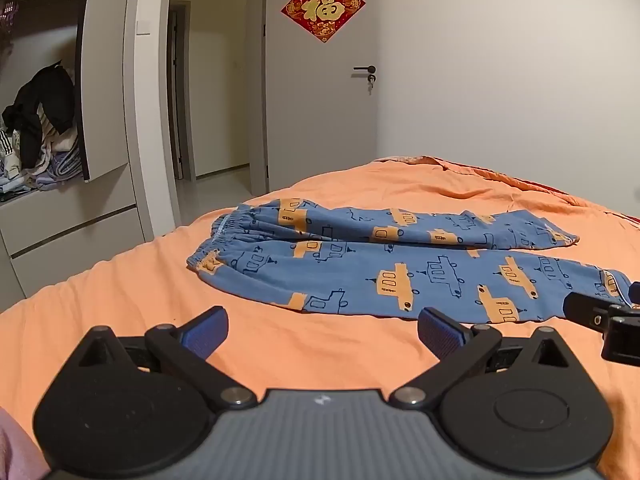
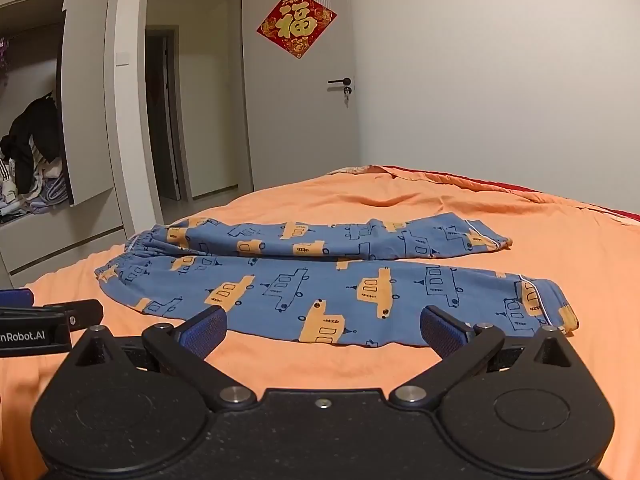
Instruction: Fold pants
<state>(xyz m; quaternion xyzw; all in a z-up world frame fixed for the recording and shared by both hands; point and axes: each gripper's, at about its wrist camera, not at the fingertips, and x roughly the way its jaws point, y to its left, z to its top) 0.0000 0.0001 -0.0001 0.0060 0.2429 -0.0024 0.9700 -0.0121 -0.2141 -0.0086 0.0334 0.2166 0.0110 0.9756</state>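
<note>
Orange bedsheet (image 1: 120, 300) fills the frame, blue car-print pajama pants (image 1: 380, 276) spread flat across it, legs side by side. Left gripper (image 1: 322, 332) and right gripper (image 2: 323, 332) both gape wide, empty, just short of the near leg.

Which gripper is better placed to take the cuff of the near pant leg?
Probably the right gripper: it is open, and the near cuff lies just beyond its right finger. The left gripper, also open, faces bare bedsheet nearer the waistband.

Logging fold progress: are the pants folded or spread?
Spread: pants lie flat on the orange bedsheet, both legs side by side, unfolded.
</note>
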